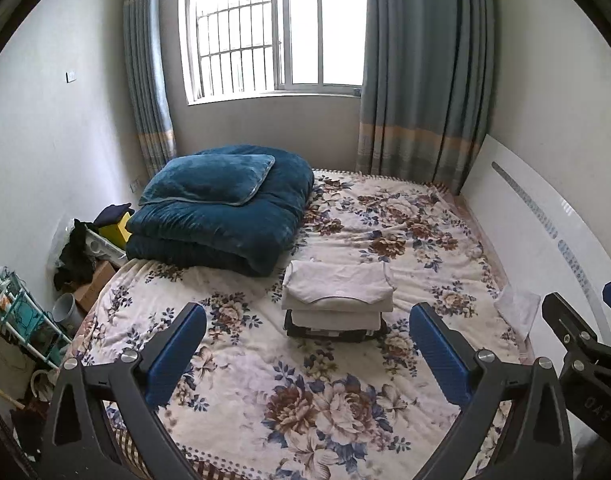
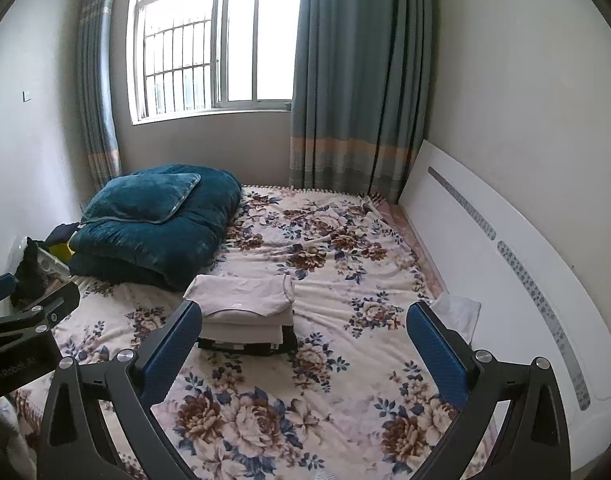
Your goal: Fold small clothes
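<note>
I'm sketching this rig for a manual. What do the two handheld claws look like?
Both match. The left claw and right claw each have two black angular arms with triangular cutouts and silver round bolts, tipped with flat blue ribbed fingers. The left claw's body shows white lettering in the right wrist view. No cables or sleeves show.

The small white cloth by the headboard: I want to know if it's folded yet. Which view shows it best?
The right wrist view shows the white cloth best: it lies flat and mostly unobstructed beside the headboard. In the left wrist view the white cloth sits near the frame's edge, partly hidden by the right gripper. Neither view settles whether it is folded.
</note>
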Available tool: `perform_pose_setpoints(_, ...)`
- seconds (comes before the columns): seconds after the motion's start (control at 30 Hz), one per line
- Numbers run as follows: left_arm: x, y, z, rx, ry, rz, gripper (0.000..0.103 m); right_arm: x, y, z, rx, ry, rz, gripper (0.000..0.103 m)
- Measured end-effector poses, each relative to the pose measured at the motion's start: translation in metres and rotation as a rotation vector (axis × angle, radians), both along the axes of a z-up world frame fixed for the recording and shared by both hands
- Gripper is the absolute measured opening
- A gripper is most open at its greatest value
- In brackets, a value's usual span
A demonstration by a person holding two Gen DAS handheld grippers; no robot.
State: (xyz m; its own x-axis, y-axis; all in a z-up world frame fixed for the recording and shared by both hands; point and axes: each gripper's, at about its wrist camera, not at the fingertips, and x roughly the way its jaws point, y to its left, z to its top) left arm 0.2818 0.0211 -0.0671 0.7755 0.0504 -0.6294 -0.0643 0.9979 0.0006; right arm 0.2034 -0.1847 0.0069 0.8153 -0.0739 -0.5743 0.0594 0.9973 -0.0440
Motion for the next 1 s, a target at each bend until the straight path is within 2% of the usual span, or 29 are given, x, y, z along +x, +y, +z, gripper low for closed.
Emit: perform_pose_setpoints(1.0,-0.019,0.008,0.016,-0.013,-0.010,0.017,0.103,-0.008,0.011,0.017,0.001,-0.016,0.053,0.103)
